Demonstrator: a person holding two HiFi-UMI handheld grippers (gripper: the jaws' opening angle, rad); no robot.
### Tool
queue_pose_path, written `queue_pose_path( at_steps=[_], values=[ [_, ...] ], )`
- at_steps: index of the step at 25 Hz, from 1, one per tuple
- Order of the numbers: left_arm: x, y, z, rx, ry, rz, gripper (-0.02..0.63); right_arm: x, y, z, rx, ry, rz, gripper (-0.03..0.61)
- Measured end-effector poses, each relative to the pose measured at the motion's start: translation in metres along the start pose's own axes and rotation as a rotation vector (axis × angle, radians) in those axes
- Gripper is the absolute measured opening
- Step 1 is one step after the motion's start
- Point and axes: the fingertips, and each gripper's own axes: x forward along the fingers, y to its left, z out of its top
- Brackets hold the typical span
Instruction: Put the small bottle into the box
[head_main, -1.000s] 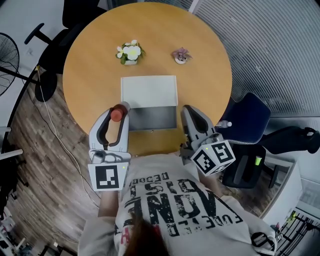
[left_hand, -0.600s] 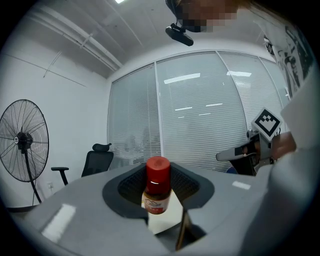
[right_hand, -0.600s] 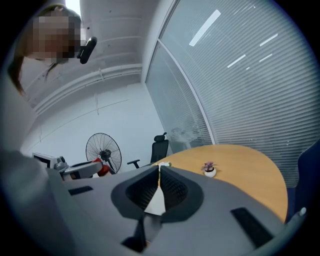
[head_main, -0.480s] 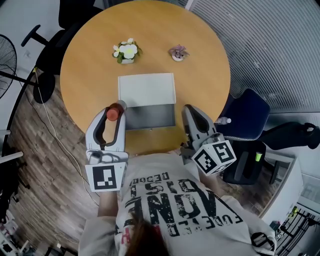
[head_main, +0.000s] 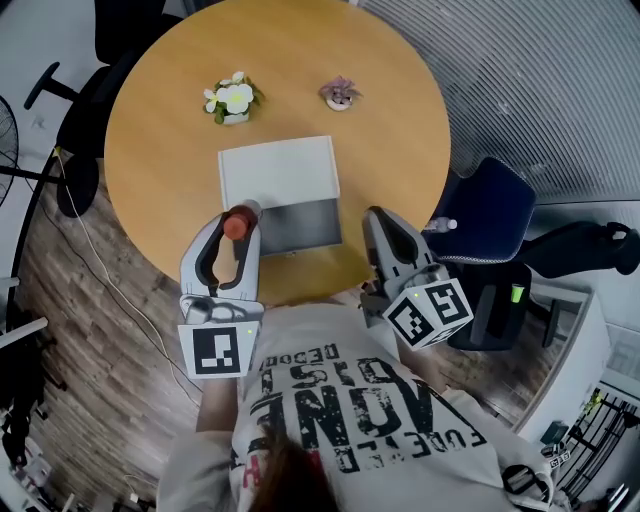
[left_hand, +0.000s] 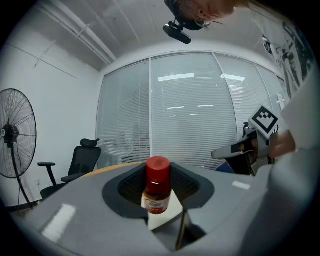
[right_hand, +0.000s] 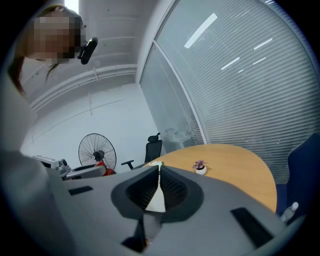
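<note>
Bottle (left_hand: 158, 186) stands upright, red cap up, pinched in the left gripper (head_main: 238, 221) just beside the open box (head_main: 300, 224), probably poised for lowering in. The right gripper (head_main: 379, 226) hangs closed and empty at the box's other side. A white plant (head_main: 232, 100) and a purple plant (head_main: 340, 92) stand beyond the lid; nothing blocks the opening.

Shirt (head_main: 345, 405) print upside down, unreadable; bottle (left_hand: 157, 186) label blurred.

Round wooden table (head_main: 160, 150). Open white box (head_main: 278, 172) lies from centre toward 6 o'clock. Pot of white flowers (head_main: 232, 100) at 11 o'clock. Small pot of purple flowers (head_main: 340, 93) at 1 o'clock. The pots stand well apart.
</note>
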Motion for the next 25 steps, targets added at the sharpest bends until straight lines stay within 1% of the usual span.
queue_pose_path(
  at_steps=[7, 21, 25],
  values=[
    [0.012, -0.016, -0.013, -0.001, 0.020, -0.045, 0.147, -0.010, -0.013, -0.003, 0.012, -0.002, -0.042, 0.015],
    [0.029, -0.036, -0.059, -0.021, 0.105, -0.102, 0.147, -0.015, -0.021, -0.009, 0.018, 0.023, -0.068, 0.015],
    [0.034, -0.041, -0.070, -0.011, 0.110, -0.119, 0.147, -0.014, -0.022, -0.008, 0.012, 0.030, -0.068, 0.015]
  ],
)
